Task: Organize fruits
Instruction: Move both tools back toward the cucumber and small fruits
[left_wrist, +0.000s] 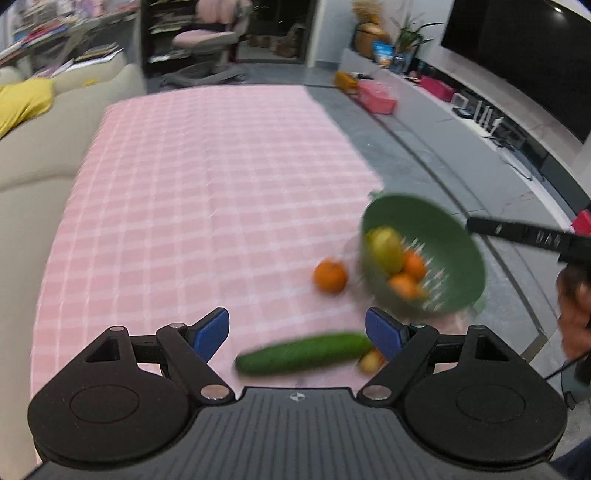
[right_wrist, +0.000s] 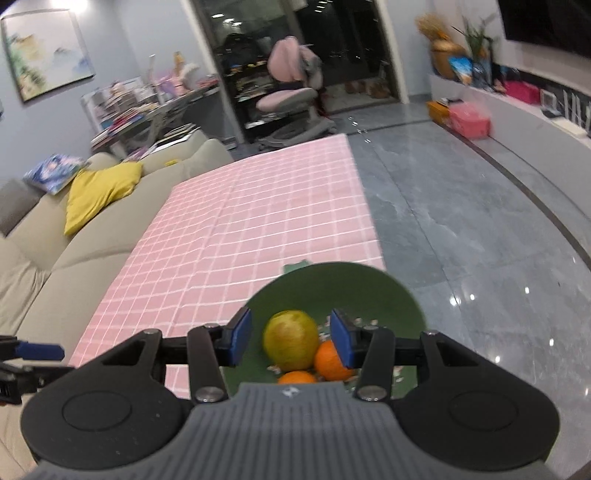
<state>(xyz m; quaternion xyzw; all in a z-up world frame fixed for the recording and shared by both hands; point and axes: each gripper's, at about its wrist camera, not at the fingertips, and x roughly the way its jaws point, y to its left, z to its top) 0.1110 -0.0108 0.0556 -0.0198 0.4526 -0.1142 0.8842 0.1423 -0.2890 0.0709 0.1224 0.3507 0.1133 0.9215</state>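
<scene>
1. Hovering over the pink checked tabletop (left_wrist: 203, 184), held the left gripper (left_wrist: 297, 332) with fingers spread wide and nothing between them.
2. Lay below it: a cucumber (left_wrist: 303, 352), a small red-yellow fruit (left_wrist: 369, 361) at its end, a loose mandarin (left_wrist: 330, 276) further off.
3. Sat at the tabletop's right edge: the green colander (left_wrist: 461, 258), already loaded with a yellow-green fruit (right_wrist: 288, 345) and oranges.
4. Hung the right gripper (right_wrist: 290, 339) over that colander, fingers partly spread, pinching nothing visible.
5. Probably called for the mandarin next: best approached from above, straddled across its middle, squeezed gently against bruising or rolling.
6. Seemed wise to skip the cucumber and steady the colander.
</scene>
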